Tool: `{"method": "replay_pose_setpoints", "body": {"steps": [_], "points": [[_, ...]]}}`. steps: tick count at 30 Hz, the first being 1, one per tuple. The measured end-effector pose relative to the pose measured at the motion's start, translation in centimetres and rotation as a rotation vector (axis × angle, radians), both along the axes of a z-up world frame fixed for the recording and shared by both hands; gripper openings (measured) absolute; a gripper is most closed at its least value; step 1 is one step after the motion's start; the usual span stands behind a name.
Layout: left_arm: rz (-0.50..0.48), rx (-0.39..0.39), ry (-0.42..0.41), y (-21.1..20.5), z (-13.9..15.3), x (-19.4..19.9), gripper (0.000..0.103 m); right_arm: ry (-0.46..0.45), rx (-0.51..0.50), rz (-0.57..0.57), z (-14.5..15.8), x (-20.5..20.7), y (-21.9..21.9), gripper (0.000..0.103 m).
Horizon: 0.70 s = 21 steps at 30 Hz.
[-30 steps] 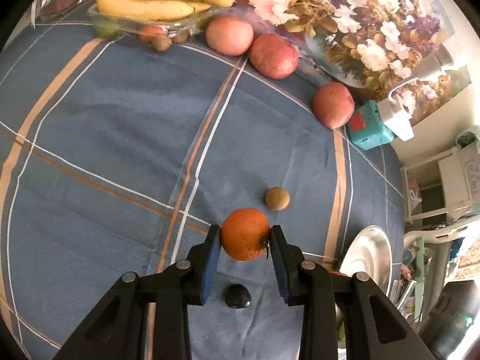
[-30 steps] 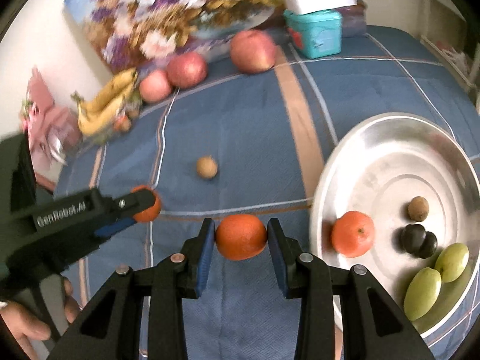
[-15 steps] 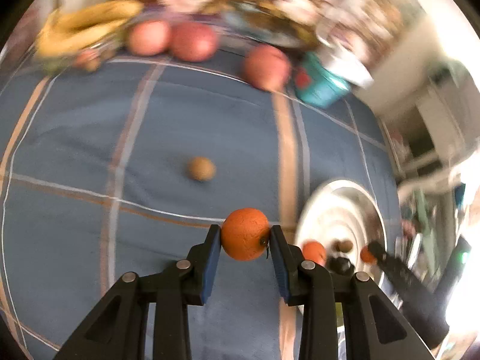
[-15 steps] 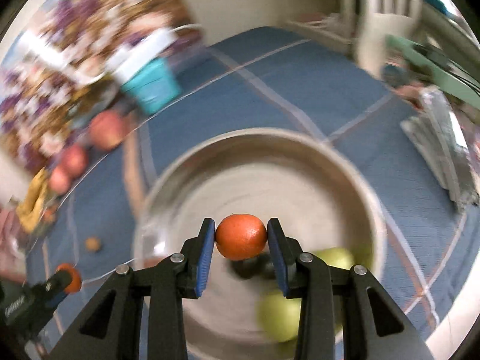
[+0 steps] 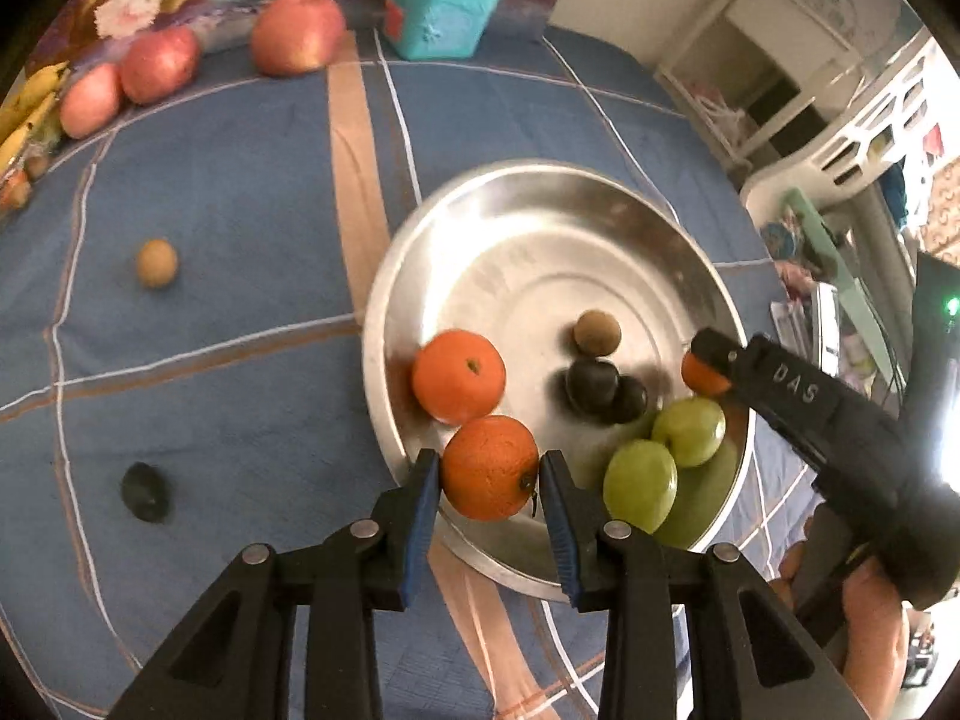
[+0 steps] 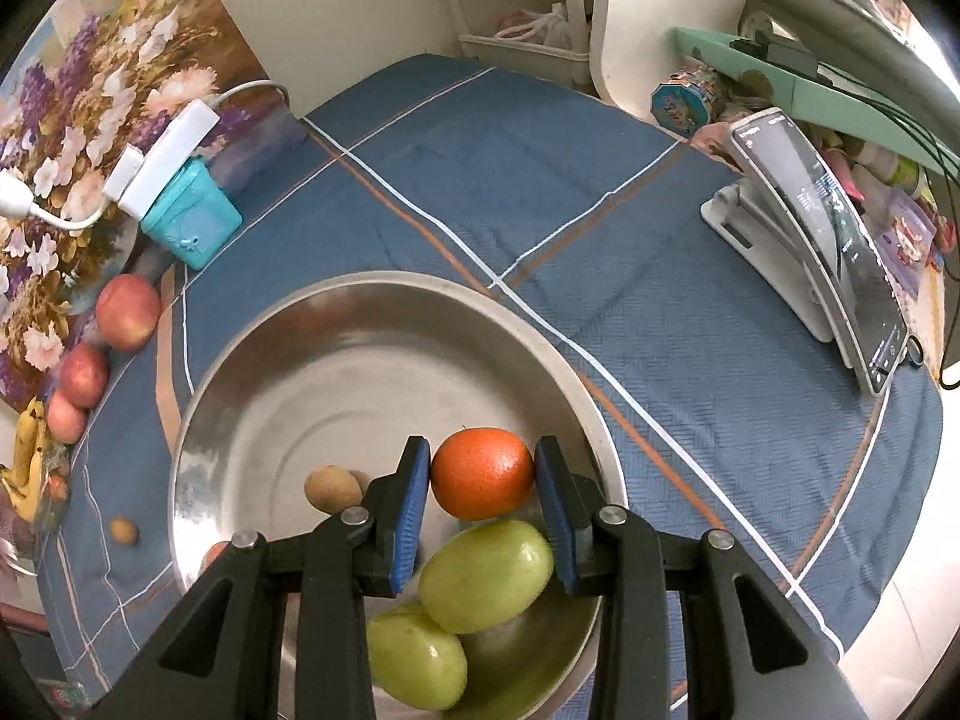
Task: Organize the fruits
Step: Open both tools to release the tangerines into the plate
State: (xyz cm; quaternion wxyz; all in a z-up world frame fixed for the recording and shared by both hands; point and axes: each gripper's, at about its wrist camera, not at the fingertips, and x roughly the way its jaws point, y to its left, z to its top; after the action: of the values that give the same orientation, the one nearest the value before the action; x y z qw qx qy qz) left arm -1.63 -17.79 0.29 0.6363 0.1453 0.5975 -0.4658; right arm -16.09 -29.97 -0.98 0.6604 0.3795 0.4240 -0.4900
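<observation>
**Two oranges carried over the steel plate**

Both grippers have swung from the blue checked tablecloth point(image 5: 228, 192) to the round stainless-steel plate point(image 5: 540, 192) since a second ago; the left gripper point(image 5: 489, 471) pinches a round orange tangerine point(image 5: 490, 467) over the plate's near rim; the right gripper point(image 6: 483, 483) pinches a second orange tangerine point(image 6: 483, 472) above two green oval fruits point(image 6: 486, 567) in the plate; a loose tangerine point(image 5: 459, 375), two dark plums point(image 5: 603, 390) and a small brown round fruit point(image 5: 596, 333) lie in the plate; beyond, on the cloth, a small tan fruit point(image 5: 156, 263) and a dark plum point(image 5: 144, 491) lie well apart; farthest, three red apples point(image 5: 159, 63) line the edge beside a teal box point(image 5: 441, 15).
</observation>
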Motion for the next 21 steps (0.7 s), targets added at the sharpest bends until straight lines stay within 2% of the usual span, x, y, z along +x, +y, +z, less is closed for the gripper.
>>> {"method": "replay_pose_setpoints", "body": {"steps": [2,4,8,11,14,17,19,21], "points": [[-0.004,-0.009,0.003,0.2,0.2,-0.1,0.052,0.003,-0.003,-0.001,0.0,0.0,0.1,0.038],[-0.003,-0.016,0.000,0.4,0.5,0.0,0.056,0.005,-0.008,-0.003,0.1,0.2,0.2,0.038],[0.006,-0.003,-0.007,0.8,0.7,0.4,0.056,0.014,-0.031,-0.002,0.4,0.2,0.4,0.038],[0.054,0.003,0.018,1.3,0.5,1.6,0.056,0.024,-0.057,0.004,0.8,0.4,0.6,0.039],[0.119,0.011,0.007,2.4,0.7,3.1,0.058,0.051,-0.092,0.029,1.3,1.0,1.0,0.039],[0.199,0.015,0.004,4.0,0.7,4.9,0.061,0.076,-0.122,0.084,1.7,2.4,1.9,0.040],[0.251,0.024,0.003,5.1,0.6,6.1,0.062,0.085,-0.131,0.134,1.8,3.7,2.8,0.049],[0.299,0.033,0.001,6.3,0.6,7.3,0.062,0.087,-0.136,0.206,2.0,5.3,4.0,0.051]]}}
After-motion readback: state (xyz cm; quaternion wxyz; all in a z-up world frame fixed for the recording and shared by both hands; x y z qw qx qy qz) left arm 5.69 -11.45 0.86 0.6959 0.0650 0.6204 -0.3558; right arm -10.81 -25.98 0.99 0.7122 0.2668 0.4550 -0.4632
